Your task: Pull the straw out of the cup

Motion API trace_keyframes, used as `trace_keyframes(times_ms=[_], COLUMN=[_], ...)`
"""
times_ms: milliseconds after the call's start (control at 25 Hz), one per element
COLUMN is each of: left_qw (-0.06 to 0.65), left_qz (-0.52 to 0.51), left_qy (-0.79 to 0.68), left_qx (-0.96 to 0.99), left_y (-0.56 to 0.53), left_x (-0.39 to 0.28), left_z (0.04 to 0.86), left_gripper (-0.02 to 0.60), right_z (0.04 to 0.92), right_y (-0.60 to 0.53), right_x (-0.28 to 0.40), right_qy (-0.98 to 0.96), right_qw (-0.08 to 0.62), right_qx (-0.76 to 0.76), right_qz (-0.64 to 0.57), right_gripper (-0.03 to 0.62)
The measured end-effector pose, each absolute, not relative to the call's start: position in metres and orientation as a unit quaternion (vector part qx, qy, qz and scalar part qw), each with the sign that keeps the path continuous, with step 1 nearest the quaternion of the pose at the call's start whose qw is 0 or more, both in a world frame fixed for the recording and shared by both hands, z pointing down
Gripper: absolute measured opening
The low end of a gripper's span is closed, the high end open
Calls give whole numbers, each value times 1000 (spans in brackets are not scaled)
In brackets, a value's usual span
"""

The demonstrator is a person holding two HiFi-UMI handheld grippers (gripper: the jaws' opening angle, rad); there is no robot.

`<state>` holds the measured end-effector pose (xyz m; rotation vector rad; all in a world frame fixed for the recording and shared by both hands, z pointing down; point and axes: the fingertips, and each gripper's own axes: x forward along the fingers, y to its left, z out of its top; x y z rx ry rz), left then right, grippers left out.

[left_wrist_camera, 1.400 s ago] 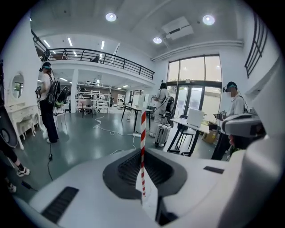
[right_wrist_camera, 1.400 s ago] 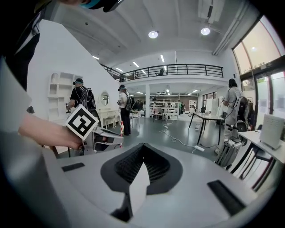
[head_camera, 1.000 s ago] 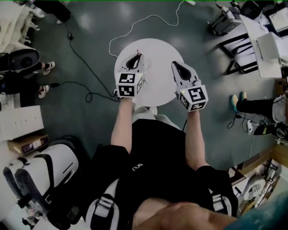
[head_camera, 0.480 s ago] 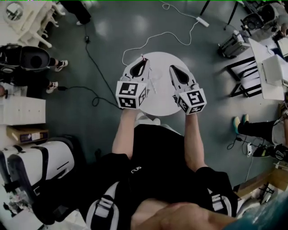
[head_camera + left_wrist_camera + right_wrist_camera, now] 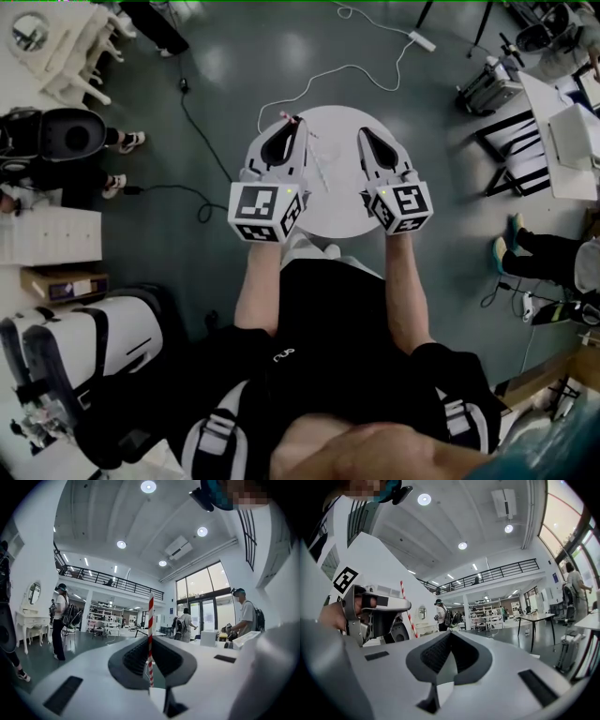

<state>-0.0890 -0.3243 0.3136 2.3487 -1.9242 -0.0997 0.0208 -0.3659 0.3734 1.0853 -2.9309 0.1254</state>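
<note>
Clamping the striped straw upright, the left gripper hangs over the round table. The right gripper, alongside, has its jaws together, nothing between.

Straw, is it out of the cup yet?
Looks done: the striped straw is pinched in the left gripper, up in the air, and no cup shows around it. The right gripper is shut and empty. Still to do: probably just putting the straw down on the white table.

Legend: no legible txt. Cube of left tool & cube of right tool: b/w square marker codes only, no letters/nos. White logo on black shirt: too small to read.
</note>
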Motion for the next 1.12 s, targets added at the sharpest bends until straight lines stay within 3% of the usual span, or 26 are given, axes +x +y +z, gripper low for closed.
trace_keyframes(times_ms=[1120], left_qw=[88], left_qz=[-32], left_qy=[-632], left_qx=[770], left_y=[-328], left_x=[-73], left_z=[359], left_gripper=[26], right_z=[372], right_y=[-363], right_x=[41], right_qy=[-936], right_qw=[-3], right_qx=[349], right_qz=[33], right_gripper=[15])
